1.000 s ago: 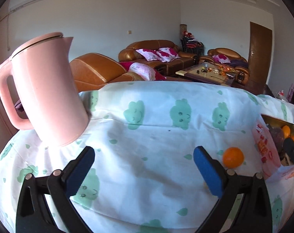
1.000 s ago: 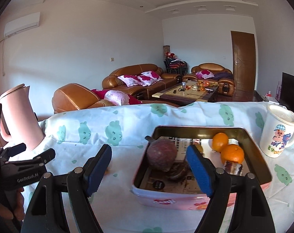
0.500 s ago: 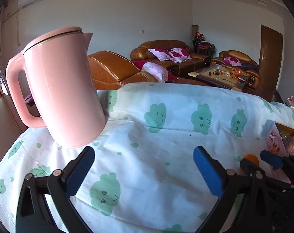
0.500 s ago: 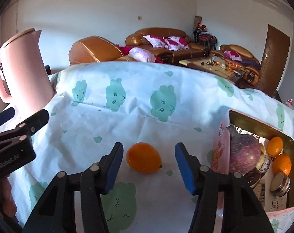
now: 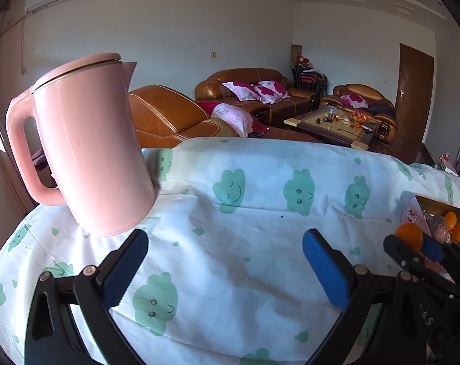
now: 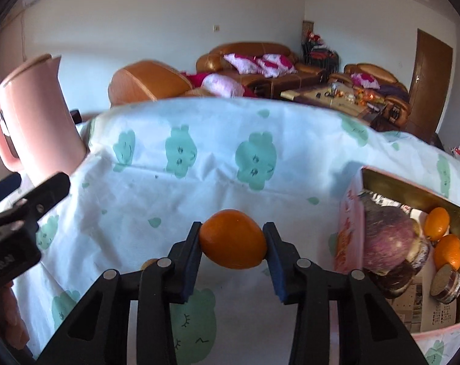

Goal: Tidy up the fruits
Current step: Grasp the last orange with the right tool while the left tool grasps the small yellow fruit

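Both my grippers point forward and down over the tablecloth [image 5: 260, 258], white with green cloud faces.

My right gripper [image 6: 233, 245] has just been closing, and its blue pads now press on either side of an orange [image 6: 233, 238], so the fruit sits clamped between the fingertips, just above the cloth. The orange is smooth, evenly coloured and slightly oval, its long axis running pad to pad. From the left wrist view it shows at the far right edge, beside the tin.

My left gripper [image 5: 225, 266] hovers with its jaws spread wide and nothing between them; only bare cloth lies beyond the fingers.

To the right of the held orange stands the rectangular tin [image 6: 412, 188], gold inside. In it lie a purple-skinned fruit [image 6: 385, 238] and two more oranges [image 6: 443, 234] at the far side.

A pink kettle [image 5: 90, 149] stands upright at the table's left end, well apart from the tin.
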Demonstrator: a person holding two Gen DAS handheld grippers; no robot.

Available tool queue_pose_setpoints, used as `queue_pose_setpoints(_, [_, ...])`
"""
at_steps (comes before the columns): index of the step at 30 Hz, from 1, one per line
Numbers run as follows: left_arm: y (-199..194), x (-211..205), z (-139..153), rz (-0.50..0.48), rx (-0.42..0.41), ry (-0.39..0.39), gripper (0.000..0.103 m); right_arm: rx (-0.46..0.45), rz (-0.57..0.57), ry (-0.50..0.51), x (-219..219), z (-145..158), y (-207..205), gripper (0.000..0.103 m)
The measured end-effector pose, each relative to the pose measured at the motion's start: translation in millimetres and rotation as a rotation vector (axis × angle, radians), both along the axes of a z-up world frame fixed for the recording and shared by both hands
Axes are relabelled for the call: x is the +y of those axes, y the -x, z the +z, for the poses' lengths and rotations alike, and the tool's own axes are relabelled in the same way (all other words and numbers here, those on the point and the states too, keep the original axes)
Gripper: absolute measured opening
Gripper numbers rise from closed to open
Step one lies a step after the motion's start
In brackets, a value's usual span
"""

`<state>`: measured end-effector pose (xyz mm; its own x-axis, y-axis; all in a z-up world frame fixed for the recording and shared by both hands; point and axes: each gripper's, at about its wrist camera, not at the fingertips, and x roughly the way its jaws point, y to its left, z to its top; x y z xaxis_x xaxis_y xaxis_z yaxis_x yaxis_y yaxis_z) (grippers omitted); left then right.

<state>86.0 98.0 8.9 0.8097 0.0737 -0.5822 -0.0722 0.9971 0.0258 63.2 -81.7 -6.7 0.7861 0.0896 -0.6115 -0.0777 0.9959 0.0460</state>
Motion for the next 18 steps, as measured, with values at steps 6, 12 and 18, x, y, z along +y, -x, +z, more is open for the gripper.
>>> queue_pose_setpoints(6, [0,-18,-9,-0.115,0.062,0.051,0.103,-0.074,-0.088,-0.021,-23,11,36,0.042])
queue_pose_setpoints(12, [5,-68,-26,-0.253,0.125,-0.026,0.097,-0.070,-0.103,-0.046,-38,12,50,0.042])
queue_pose_setpoints(18, [-7,-101,-51,-0.295,0.257,-0.146,0.070,-0.065,-0.107,-0.062,-41,9,50,0.042])
